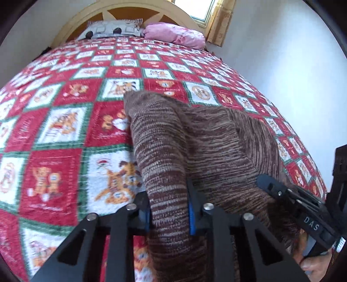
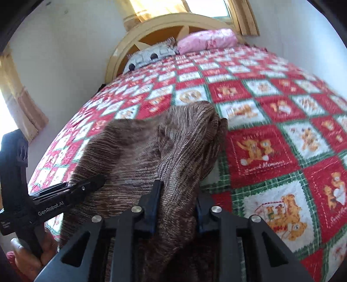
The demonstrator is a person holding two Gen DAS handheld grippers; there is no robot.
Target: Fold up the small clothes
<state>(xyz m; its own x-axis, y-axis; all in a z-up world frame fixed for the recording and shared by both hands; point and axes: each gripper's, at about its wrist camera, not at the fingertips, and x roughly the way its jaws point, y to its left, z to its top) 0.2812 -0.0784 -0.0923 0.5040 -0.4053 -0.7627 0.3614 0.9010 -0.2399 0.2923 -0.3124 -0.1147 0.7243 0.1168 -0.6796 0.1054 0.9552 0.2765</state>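
Observation:
A brown knitted garment (image 1: 208, 138) with pale streaks hangs bunched over the red, white and green quilt (image 1: 65, 134). My left gripper (image 1: 169, 208) is shut on its left edge, the cloth pinched between the blue-padded fingers. My right gripper (image 2: 176, 208) is shut on its right edge; the garment (image 2: 151, 147) drapes between the two. The right gripper (image 1: 288, 193) shows at the right of the left wrist view. The left gripper (image 2: 71, 191) shows at the left of the right wrist view.
The quilt (image 2: 271, 141) covers a bed with a curved wooden headboard (image 1: 134, 13). A grey patterned pillow (image 1: 112, 29) and a pink pillow (image 1: 175, 32) lie at the head. White walls and curtained windows stand around the bed.

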